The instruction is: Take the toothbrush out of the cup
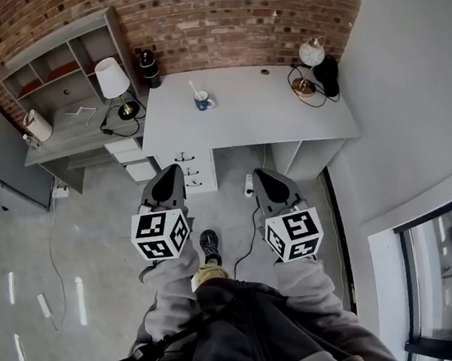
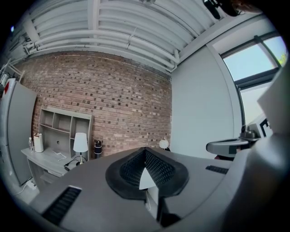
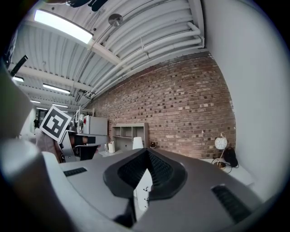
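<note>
- While the person stands well back on the grey floor (image 1: 92,236), both tools hang low in the middle of the head view, well apart from the white tabletop (image 1: 267,119).
- Left tool (image 1: 170,173): in its own view the jaws are pressed together at the tips, with nothing between them.
- Right tool (image 1: 259,175): same story, jaws closed tip to tip and empty. It sits level with the left one, and a dark shoe (image 1: 209,243) shows on the floor between them.
- Up at centre top sits the blue cup (image 1: 204,101), upright on the left half of the tabletop and set back from the front edge.
- The toothbrush (image 1: 193,87) stands in that cup, its pale handle leaning toward the upper left and rising clear of the rim.
- There is bare white surface all round the cup, so plenty of room on every side.
- A black bottle (image 1: 148,68) stands near the tabletop's upper-left corner, against the brick wall (image 1: 219,10).
- A globe lamp (image 1: 311,53) with its cable fills the far right corner, well apart from the cup.
- On the left, a lower grey desk (image 1: 70,139) carries a white-shaded lamp (image 1: 112,79).
- Drawers (image 1: 187,168) sit under the front edge, straight ahead of the left tool.
- On the right, a pale wall (image 1: 410,66) runs close along the tabletop's edge.
</note>
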### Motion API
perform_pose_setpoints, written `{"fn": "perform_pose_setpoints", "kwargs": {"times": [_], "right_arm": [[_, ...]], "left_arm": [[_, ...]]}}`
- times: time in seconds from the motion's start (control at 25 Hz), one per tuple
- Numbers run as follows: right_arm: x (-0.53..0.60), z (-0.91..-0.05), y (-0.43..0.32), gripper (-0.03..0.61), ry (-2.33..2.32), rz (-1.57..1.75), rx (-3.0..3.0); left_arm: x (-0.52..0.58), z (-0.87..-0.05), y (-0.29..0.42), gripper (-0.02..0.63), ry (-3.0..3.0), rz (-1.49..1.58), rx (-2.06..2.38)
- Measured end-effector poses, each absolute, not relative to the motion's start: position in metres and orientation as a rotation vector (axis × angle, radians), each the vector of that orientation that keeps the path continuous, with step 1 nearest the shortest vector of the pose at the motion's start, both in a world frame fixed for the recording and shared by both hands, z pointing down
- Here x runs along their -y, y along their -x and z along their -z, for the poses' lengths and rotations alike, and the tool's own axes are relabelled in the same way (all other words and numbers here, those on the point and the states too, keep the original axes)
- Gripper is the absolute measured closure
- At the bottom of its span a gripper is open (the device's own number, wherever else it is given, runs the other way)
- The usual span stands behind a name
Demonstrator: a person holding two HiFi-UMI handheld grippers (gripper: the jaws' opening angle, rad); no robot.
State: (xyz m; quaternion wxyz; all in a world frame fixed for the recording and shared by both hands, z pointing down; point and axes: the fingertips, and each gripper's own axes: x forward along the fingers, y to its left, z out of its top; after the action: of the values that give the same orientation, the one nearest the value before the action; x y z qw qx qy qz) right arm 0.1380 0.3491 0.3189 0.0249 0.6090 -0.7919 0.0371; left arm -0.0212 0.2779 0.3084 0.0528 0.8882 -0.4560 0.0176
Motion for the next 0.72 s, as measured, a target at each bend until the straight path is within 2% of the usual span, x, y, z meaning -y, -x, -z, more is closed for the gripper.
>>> {"fn": "perform_pose_setpoints", "kwargs": {"times": [0.72], "right_arm": [[-0.102, -0.324, -0.132, 0.578, -1.873, -0.217, 2.418]], "left_arm": [[-0.041, -0.314, 0.006, 0.610, -2.711, -0.126, 1.252]]}}
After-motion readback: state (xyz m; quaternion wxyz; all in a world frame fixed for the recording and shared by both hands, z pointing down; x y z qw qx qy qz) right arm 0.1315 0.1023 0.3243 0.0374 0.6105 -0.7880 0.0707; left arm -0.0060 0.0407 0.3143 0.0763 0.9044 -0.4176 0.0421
